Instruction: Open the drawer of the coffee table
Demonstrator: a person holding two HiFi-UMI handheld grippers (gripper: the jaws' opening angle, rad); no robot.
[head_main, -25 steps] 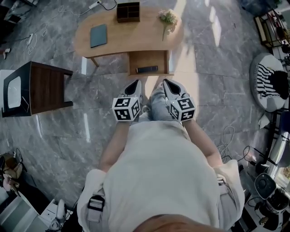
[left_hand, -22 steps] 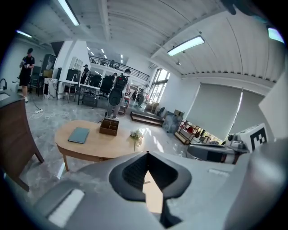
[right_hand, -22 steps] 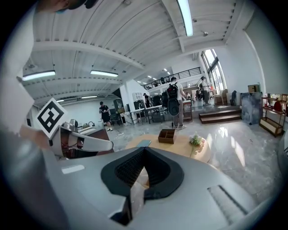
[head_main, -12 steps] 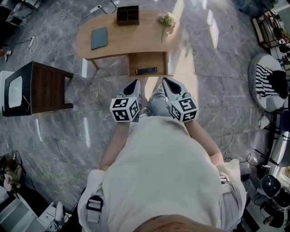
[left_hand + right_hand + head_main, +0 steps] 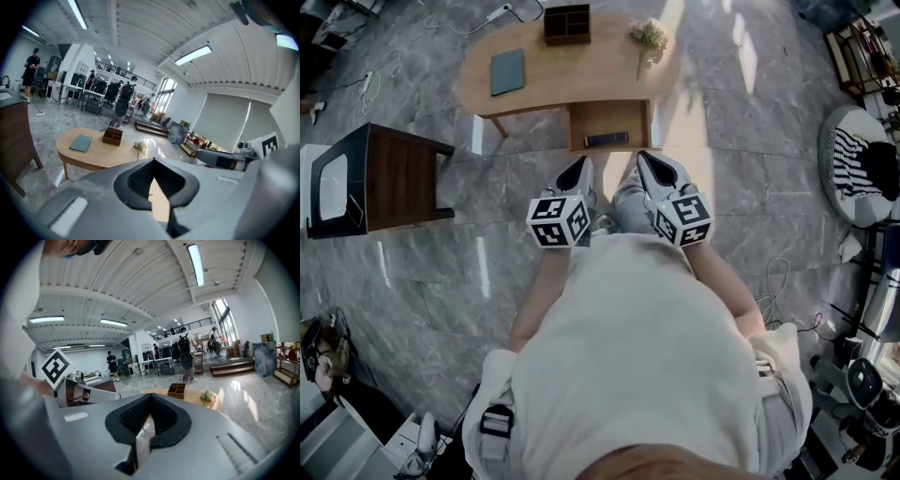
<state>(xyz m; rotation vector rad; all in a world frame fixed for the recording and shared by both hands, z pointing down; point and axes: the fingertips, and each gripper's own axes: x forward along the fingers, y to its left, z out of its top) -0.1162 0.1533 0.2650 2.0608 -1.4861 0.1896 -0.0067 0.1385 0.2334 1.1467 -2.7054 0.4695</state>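
Observation:
The oval wooden coffee table (image 5: 572, 70) stands at the top of the head view, its drawer (image 5: 607, 125) pulled out toward me with a dark flat object (image 5: 607, 139) inside. My left gripper (image 5: 582, 167) and right gripper (image 5: 643, 159) hang side by side in front of my body, short of the drawer, touching nothing. Both are shut with nothing between the jaws. In the left gripper view the table (image 5: 93, 151) lies ahead beyond the left gripper (image 5: 153, 161). The right gripper view shows the table's far part (image 5: 197, 399) past the right gripper (image 5: 151, 395).
On the table are a blue-grey book (image 5: 506, 72), a dark wooden organiser box (image 5: 567, 23) and a small flower bunch (image 5: 649, 37). A dark side table (image 5: 389, 178) stands to the left. Cables and equipment crowd the right edge (image 5: 862, 319). People stand far off (image 5: 123, 101).
Both grippers have risen slightly and stay shut. The drawer stands pulled out just as before.

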